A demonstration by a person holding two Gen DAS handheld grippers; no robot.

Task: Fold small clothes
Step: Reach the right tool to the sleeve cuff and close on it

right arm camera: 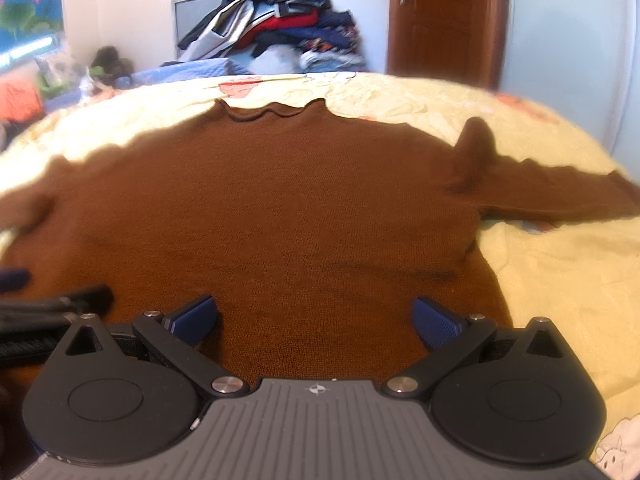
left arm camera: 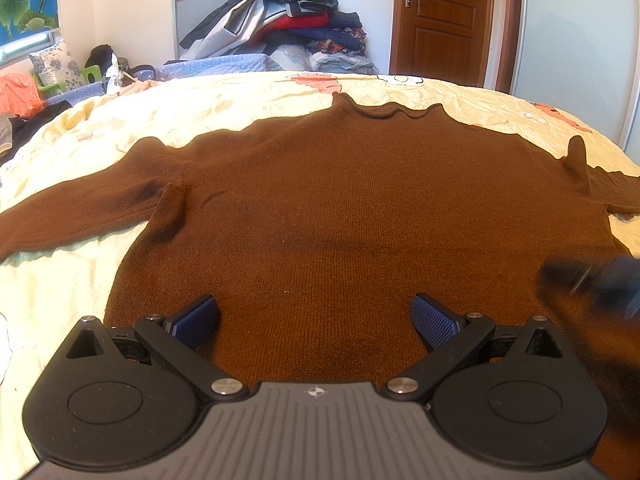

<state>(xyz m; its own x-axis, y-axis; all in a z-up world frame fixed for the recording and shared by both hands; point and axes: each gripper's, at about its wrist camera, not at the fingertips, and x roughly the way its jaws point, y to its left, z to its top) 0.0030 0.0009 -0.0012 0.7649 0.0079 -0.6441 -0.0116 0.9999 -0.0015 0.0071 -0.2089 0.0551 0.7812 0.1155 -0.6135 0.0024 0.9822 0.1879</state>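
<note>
Yellow bedspread [left arm camera: 120,128] carries your brown sweater [left arm camera: 340,208] spread flat; your left gripper [left arm camera: 315,316] and right gripper [right arm camera: 315,316] gape wide, holding nothing.

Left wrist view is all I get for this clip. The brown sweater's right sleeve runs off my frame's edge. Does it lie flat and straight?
Observer: Yes. In the right wrist view the right sleeve stretches straight out across the yellow quilt, and the brown sweater lies spread flat.
Operator: There's a dark blur at my right edge. Is that the right gripper, and is it open?
Observer: It is. The right gripper hangs open over the sweater's lower part, holding nothing.
Operator: Anything on the quilt beyond that sleeve?
Observer: Only the quilt's print: a white cartoon figure near the bottom right corner.
</note>
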